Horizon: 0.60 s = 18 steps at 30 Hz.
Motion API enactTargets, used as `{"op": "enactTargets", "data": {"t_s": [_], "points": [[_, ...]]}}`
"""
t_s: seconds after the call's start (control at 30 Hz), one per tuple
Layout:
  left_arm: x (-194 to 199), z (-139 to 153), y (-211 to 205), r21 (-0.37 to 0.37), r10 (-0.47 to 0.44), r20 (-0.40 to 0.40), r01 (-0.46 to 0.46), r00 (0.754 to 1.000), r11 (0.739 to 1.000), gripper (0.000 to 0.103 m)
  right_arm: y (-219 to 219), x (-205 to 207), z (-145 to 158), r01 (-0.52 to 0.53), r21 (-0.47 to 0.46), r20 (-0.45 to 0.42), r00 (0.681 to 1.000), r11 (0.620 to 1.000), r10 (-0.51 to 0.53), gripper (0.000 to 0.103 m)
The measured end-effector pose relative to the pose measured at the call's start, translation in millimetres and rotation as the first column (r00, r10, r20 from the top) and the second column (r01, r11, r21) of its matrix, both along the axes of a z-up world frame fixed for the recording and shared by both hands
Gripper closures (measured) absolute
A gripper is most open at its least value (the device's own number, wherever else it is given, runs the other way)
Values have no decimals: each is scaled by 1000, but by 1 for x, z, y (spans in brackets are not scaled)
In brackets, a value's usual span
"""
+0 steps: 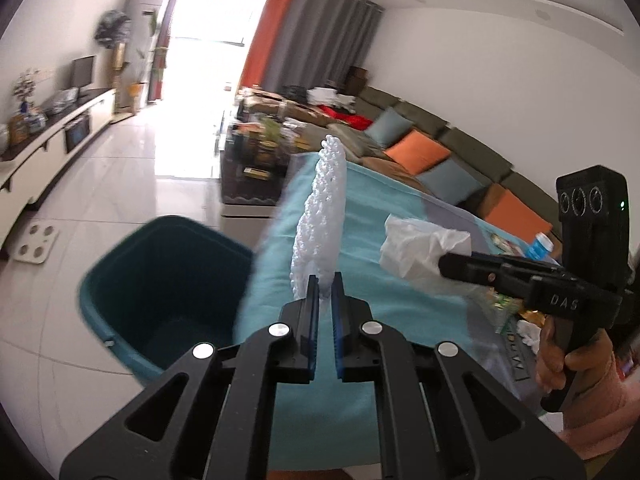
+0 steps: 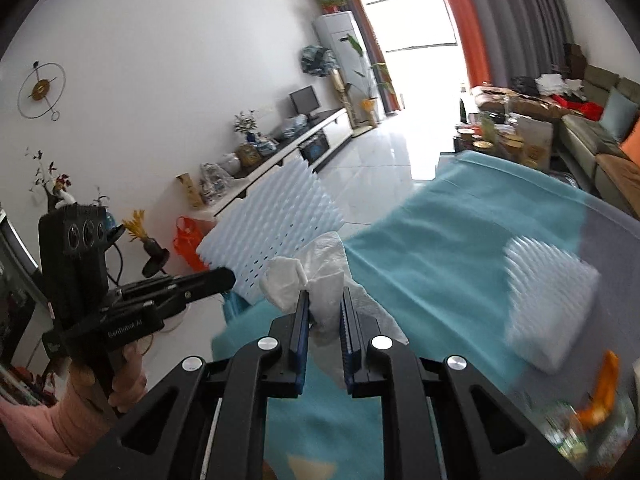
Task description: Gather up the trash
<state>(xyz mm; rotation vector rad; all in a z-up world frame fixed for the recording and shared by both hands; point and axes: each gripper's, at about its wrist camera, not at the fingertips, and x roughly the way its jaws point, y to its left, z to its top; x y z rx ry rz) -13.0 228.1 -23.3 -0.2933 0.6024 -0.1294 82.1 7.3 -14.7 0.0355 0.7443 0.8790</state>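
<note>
My left gripper (image 1: 325, 282) is shut on a white bumpy foam sheet (image 1: 320, 216), which stands edge-on above the teal-covered table (image 1: 384, 208). The right wrist view shows the same foam sheet (image 2: 276, 232) flat-on, held by the left gripper (image 2: 230, 278). My right gripper (image 2: 325, 298) is shut on a crumpled white tissue (image 2: 316, 268). From the left wrist view the tissue (image 1: 420, 248) hangs at the tip of the right gripper (image 1: 444, 266). A teal bin (image 1: 160, 292) stands open on the floor, left of the table and below the foam.
A second white foam piece (image 2: 548, 300) lies on the table at the right, with orange and green wrappers (image 2: 600, 396) near it. A blue bottle cap (image 1: 540, 246) shows behind the right gripper. A cluttered coffee table (image 1: 256, 160), a sofa (image 1: 440, 148) and a white scale (image 1: 36, 242) lie beyond.
</note>
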Motion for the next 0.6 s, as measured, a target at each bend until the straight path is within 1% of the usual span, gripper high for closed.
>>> {"op": "enactTargets", "data": {"t_s": [0.2,0.27,0.43,0.6], "points": [[-11,-5,43,11,108,-28,-108,994,994,96,46,15,2,-72,13,-22,997,997,73,90],[-13,-10,55,14,138,-45,-138,989,990,96,62,20,2,-91,4,-24,996,996,91,90],[-14,-26,80,14,188,-98,-188,977,982,96,95,29,-4,-122,-19,-43,992,992,121,90],[-8,-47,96,13,213,-149,-214,966,977,96,125,40,-14,-133,-44,-70,989,990,130,90]]}}
